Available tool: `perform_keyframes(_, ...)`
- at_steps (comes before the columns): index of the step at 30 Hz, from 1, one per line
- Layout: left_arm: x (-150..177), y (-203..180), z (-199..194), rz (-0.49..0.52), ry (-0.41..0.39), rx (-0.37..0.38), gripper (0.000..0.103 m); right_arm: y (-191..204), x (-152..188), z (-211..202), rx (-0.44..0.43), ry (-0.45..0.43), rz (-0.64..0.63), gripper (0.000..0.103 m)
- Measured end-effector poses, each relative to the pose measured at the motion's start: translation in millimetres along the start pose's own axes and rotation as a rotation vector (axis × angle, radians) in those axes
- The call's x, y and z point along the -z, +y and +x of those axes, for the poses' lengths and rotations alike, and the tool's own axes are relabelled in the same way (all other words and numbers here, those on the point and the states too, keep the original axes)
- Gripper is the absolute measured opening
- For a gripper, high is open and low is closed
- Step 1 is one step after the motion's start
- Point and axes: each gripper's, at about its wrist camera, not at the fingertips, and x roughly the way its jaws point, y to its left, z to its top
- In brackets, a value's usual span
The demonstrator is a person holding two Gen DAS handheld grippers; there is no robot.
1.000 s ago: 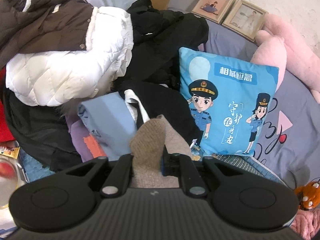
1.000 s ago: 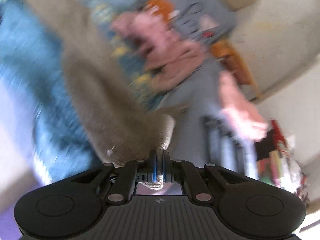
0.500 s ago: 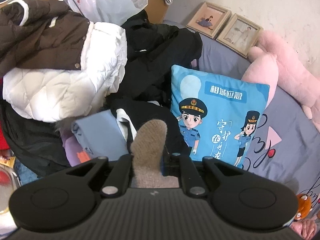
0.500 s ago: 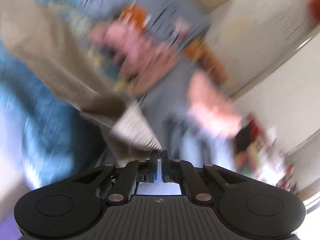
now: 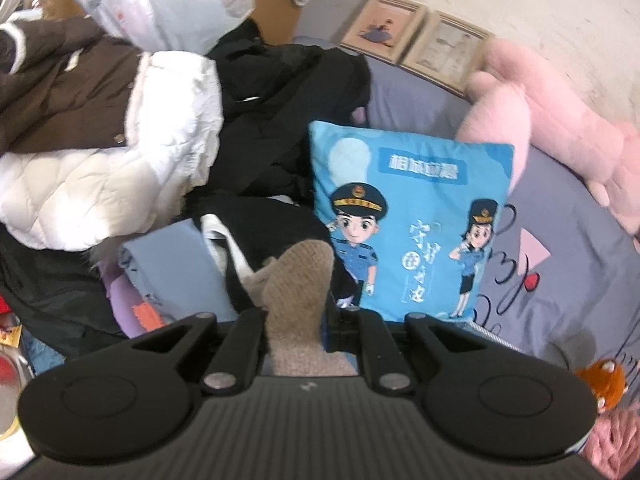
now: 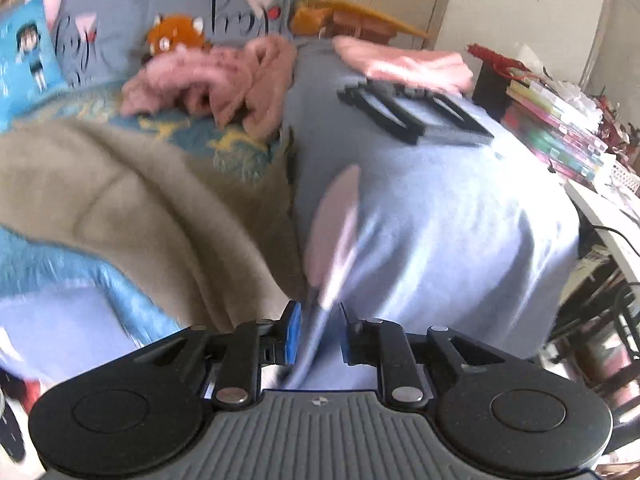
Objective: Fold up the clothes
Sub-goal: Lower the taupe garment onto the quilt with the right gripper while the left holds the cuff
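Left gripper clamps beige knit; right gripper opening over blurred, seemingly lavender bedsheet.

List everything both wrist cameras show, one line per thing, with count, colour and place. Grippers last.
beige knit garment: one, beige, one end in the left gripper, the rest spread on the bed in the right view
cushion: one, blue with cartoon officers, standing on the bed
clothes pile: several, white, brown, black and light blue, left of the cushion
plastic bag: one, white, above the pile
picture frames: two, pale wood, against the wall
plush toy: one, pink, right of the cushion
small plush: one, orange, on the bedsheet
pink garment: one, pink, crumpled on the bed
books: a stack, mixed colours, right of the bed
left gripper: shut on the beige knit
right gripper: jaws opening, no cloth gripped
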Motion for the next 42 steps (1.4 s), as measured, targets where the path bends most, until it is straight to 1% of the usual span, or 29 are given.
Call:
perform_keyframes(2, 5, -10, -3, 0.022, 0.003, 0.018, 0.01, 11, -15, 6, -0.026, -0.038, -0.045, 0.023)
perform_keyframes(4, 10, -20, -5, 0.042, 0.005, 0.034, 0.01, 28, -37, 23, -0.034, -0.06, -0.115, 0.027)
perform_keyframes(5, 12, -25, -7, 0.05, 0.007, 0.04, 0.01, 36, -47, 31, -0.038, -0.071, -0.15, 0.027)
perform_keyframes(7, 15, -30, -8, 0.052, 0.014, 0.045, 0.01, 49, -72, 56, -0.018, -0.077, -0.205, 0.027)
perform_keyframes(9, 17, -33, -10, 0.053, 0.018, 0.046, 0.01, 53, -97, 86, 0.018, -0.059, -0.214, 0.028)
perform_keyframes(12, 20, -35, -13, 0.059, 0.021, 0.044, 0.01, 48, -124, 133, 0.023, 0.007, -0.144, 0.028)
perform_keyframes(13, 22, -35, -14, 0.061, 0.022, 0.043, 0.01, 46, -129, 144, 0.018, 0.029, -0.125, 0.017)
perform_keyframes(14, 23, -35, -14, 0.061, 0.024, 0.043, 0.01, 45, -132, 154, 0.014, 0.051, -0.108, 0.012)
perform_keyframes(15, 24, -34, -14, 0.062, 0.027, 0.043, 0.011, 45, -136, 159, 0.012, 0.074, -0.096, 0.011)
perform_keyframes(16, 25, -33, -13, 0.062, 0.031, 0.041, 0.01, 45, -139, 165, 0.01, 0.097, -0.084, 0.005)
perform_keyframes(17, 25, -32, -12, 0.062, 0.035, 0.04, 0.01, 45, -142, 171, 0.007, 0.12, -0.072, 0.004)
perform_keyframes(18, 26, -30, -11, 0.062, 0.038, 0.038, 0.011, 44, -144, 172, 0.007, 0.126, -0.055, 0.004)
perform_keyframes(19, 27, -29, -10, 0.061, 0.042, 0.037, 0.011, 41, -147, 165, 0.008, 0.104, -0.027, 0.004)
perform_keyframes(23, 28, -24, -5, 0.064, 0.047, 0.038, 0.011, 16, -170, 126, 0.029, -0.012, 0.076, 0.004)
perform_keyframes(26, 27, -21, -2, 0.061, 0.051, 0.044, 0.011, -14, -200, 90, 0.06, -0.119, 0.151, 0.004)
perform_keyframes(29, 24, -21, -2, 0.056, 0.046, 0.058, 0.011, -48, -239, 54, 0.072, -0.222, 0.249, 0.004)
perform_keyframes(30, 23, -21, -2, 0.054, 0.043, 0.063, 0.011, -56, -252, 48, 0.079, -0.241, 0.263, 0.004)
perform_keyframes(34, 21, -20, -2, 0.039, 0.035, 0.07, 0.011, -61, -299, 57, 0.129, -0.229, 0.216, 0.004)
perform_keyframes(36, 23, -19, -1, 0.028, 0.039, 0.072, 0.011, -59, -318, 72, 0.136, -0.204, 0.218, 0.004)
perform_keyframes(39, 24, -18, 0, 0.034, 0.049, 0.063, 0.011, -55, -333, 107, 0.112, -0.157, 0.281, 0.004)
perform_keyframes(42, 24, -17, -1, 0.039, 0.054, 0.057, 0.011, -46, -337, 137, 0.132, -0.091, 0.294, 0.009)
